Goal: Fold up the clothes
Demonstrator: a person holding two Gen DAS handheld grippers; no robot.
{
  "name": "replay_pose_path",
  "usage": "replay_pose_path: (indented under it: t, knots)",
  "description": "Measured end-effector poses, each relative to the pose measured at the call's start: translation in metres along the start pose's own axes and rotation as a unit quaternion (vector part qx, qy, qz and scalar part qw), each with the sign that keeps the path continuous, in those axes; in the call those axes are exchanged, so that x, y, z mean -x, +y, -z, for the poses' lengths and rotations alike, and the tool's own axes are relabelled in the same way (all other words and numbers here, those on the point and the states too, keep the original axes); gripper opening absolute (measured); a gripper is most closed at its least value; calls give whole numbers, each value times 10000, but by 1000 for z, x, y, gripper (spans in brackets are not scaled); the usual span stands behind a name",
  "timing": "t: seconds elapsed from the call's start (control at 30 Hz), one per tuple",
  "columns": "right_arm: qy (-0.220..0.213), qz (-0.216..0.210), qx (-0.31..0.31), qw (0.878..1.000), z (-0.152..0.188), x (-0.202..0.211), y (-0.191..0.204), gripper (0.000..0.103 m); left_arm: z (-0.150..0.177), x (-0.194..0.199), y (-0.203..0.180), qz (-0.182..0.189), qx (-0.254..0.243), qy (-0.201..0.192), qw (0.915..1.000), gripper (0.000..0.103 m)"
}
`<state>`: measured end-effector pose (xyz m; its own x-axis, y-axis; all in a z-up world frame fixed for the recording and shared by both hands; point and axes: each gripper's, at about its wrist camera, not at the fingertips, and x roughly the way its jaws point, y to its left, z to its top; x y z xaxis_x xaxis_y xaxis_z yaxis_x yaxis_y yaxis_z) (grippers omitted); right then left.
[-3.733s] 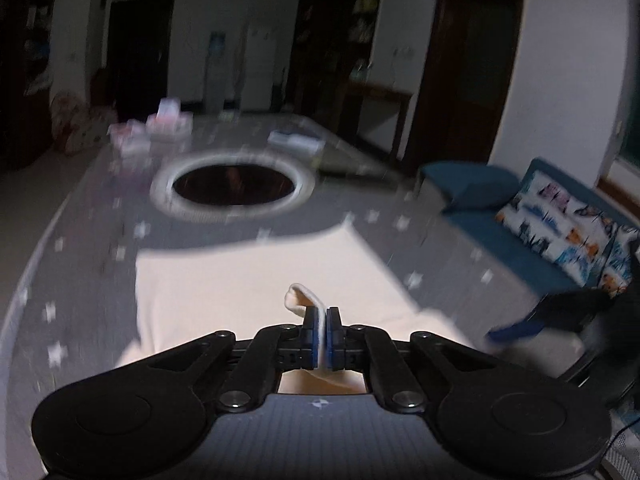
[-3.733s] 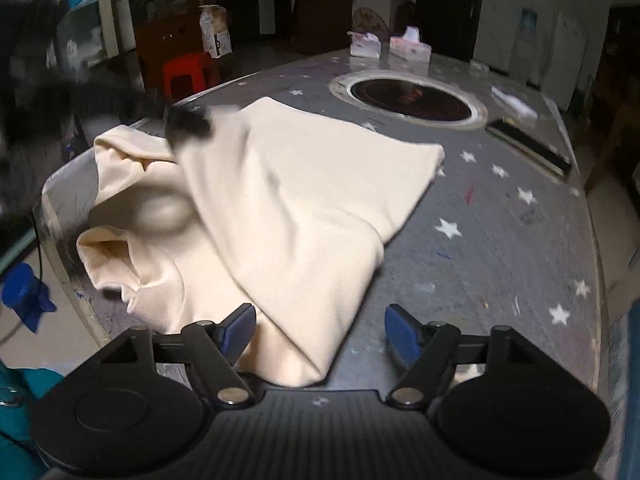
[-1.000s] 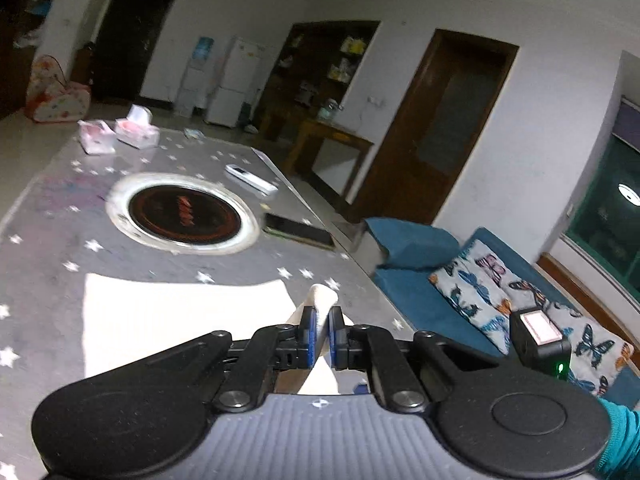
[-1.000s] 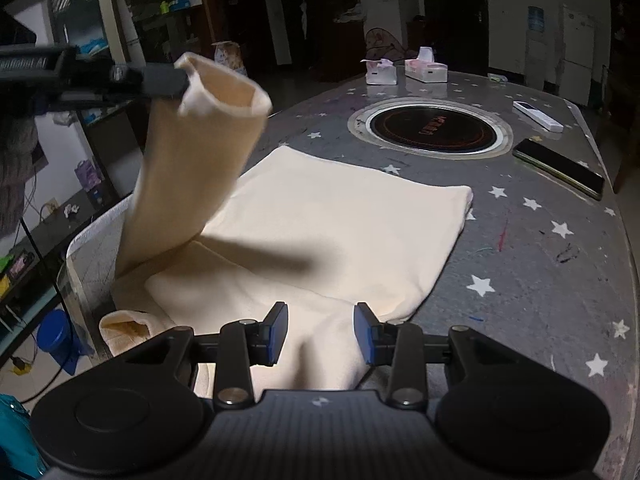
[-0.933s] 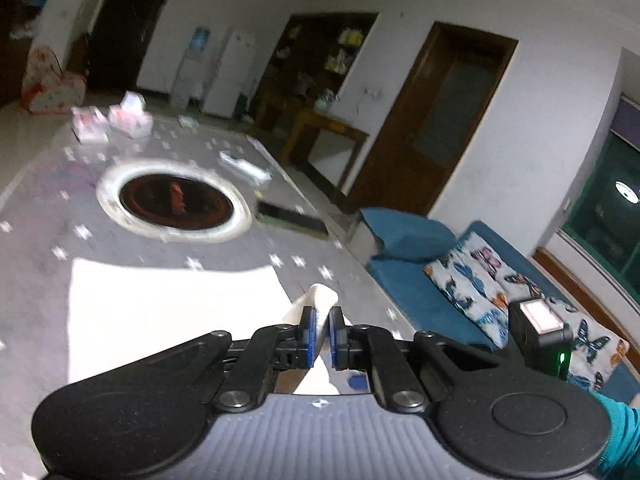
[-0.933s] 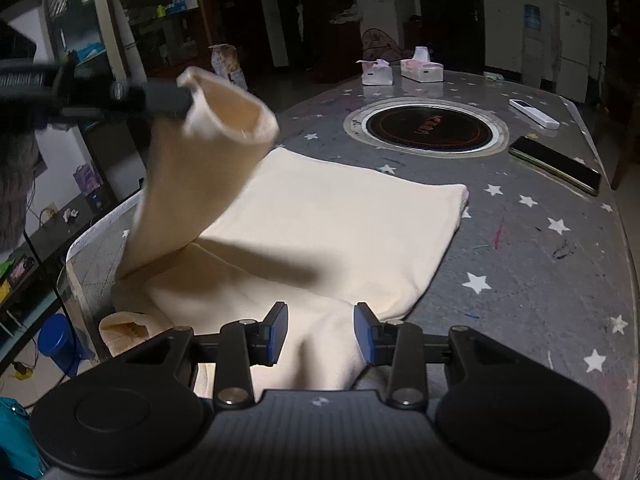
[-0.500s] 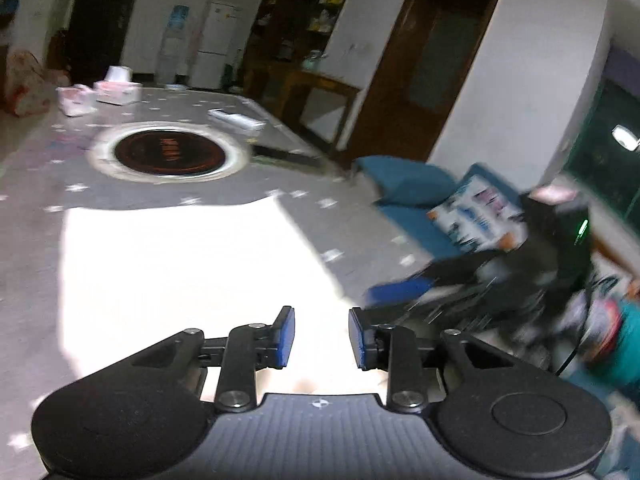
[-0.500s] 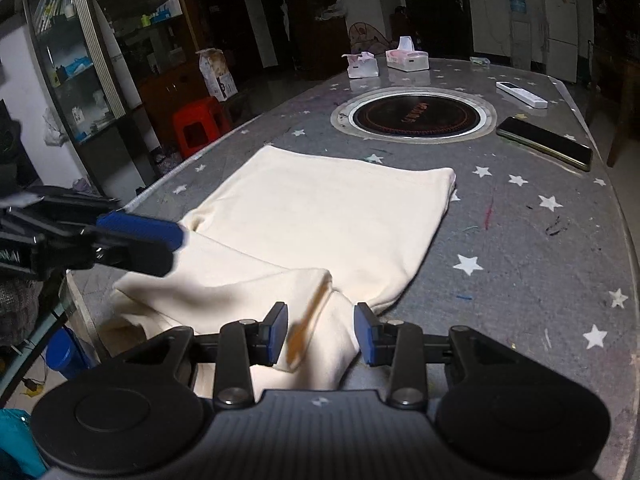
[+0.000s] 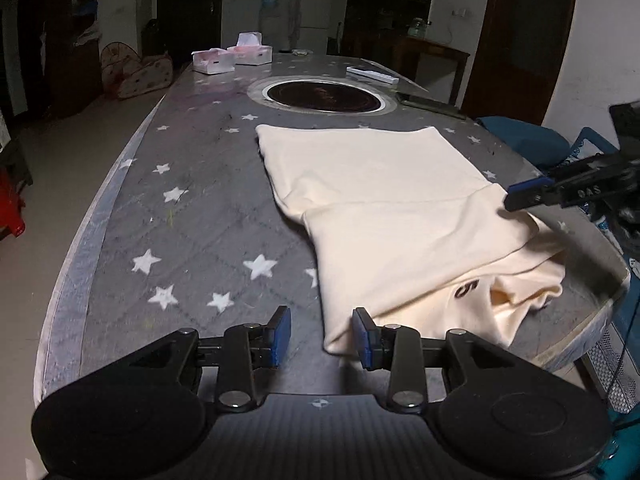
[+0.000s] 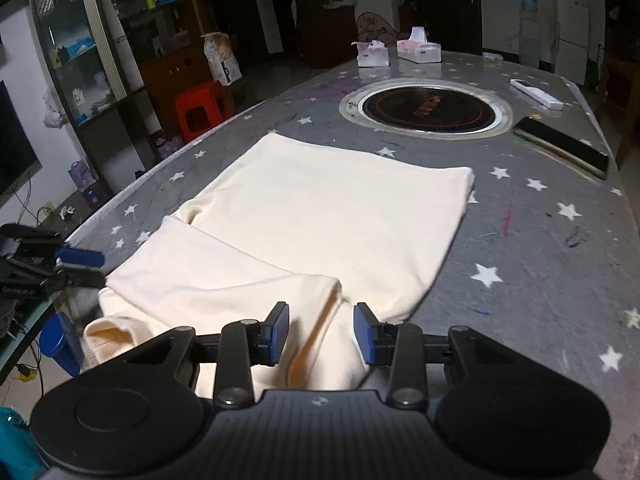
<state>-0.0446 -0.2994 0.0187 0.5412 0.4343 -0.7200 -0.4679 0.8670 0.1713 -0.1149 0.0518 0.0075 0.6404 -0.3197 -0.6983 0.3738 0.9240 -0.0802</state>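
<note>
Since a second before, the raised sleeve had dropped flat across the cream garment [image 9: 384, 200] on the tabletop [image 9: 192, 240]. Left tool [image 9: 322, 336] was opening, empty; right tool [image 10: 322, 334] stood part-open over cloth. Soft and light, the garment probably wanted pinching at a folded edge.
</note>
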Motion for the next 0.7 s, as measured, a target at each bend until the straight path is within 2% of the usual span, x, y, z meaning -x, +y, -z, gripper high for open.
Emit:
replay_pose_path:
  t: [0.03, 0.2, 0.33, 0.4, 0.5, 0.57, 0.6, 0.63, 0.7]
  knots:
    - [22, 5, 17, 10000, -1, -5, 1, 34, 1, 0, -1, -16, -52, -24, 10000, 36]
    - [79, 166, 247, 9995, -5, -13, 13, 10, 4, -6, -9, -86, -366, -139, 9992, 34]
    - [121, 244, 302, 9992, -6, -8, 18, 9, 4, -8, -16, -126, -667, -253, 9974, 34]
    - [193, 264, 309, 9990, -5, -7, 18, 16, 4, -9, -21, -143, -842, -311, 9959, 34]
    - [285, 282, 296, 9988, -2, -8, 17, 16, 3, -14, -26, -147, -1048, -385, 9936, 33]
    - [347, 294, 288, 9985, 0, -9, 17, 16, 2, -17, -27, -113, -1112, -410, 9929, 28]
    - [356, 321, 328, 9983, 1, -8, 19, 15, 2, -17, -28, -92, -1132, -424, 9926, 23]
    - [363, 351, 373, 9980, 2, -7, 21, 13, 2, -18, -29, -71, -1152, -437, 9924, 16]
    - [370, 414, 451, 9974, 3, -4, 25, 5, 3, -17, -29, -67, -1178, -484, 9918, 10]
